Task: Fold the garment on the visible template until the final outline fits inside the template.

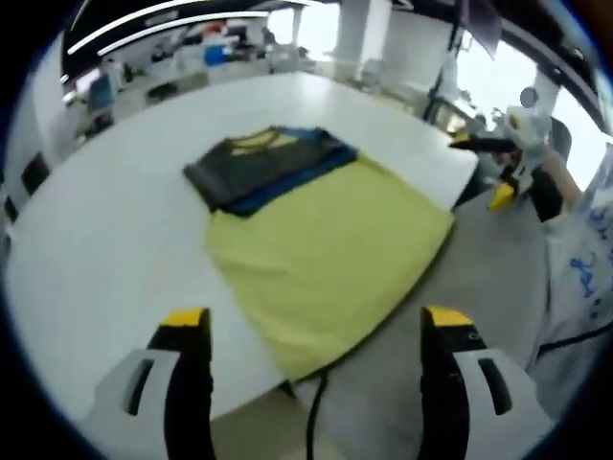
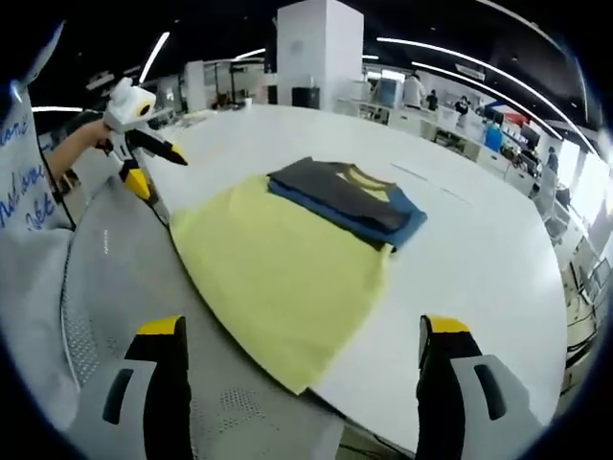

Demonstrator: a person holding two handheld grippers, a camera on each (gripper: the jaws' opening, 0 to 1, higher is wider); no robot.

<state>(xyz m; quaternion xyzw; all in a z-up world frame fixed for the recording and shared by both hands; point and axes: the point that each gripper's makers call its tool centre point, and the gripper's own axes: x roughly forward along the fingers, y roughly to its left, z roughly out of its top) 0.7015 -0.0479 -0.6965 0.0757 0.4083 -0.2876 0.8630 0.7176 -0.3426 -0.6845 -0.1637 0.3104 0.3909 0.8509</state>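
Garment [image 1: 326, 244] yellow, flat, sleeves folded dark; table [image 1: 105, 240] smooth white

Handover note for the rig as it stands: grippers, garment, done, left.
Left gripper: open, holding nothing, off the table's near edge.
Right gripper: open, holding nothing, also back from the table.
Garment: yellow with a blue band and dark grey sleeves, flat on the white table. Sleeves and collar end look folded in; the yellow body is spread out, one corner over the table edge.
Template: I cannot make one out in these views.
Done: apparently the sleeve folds.
Left: fold the yellow body up, check the outline against the template.
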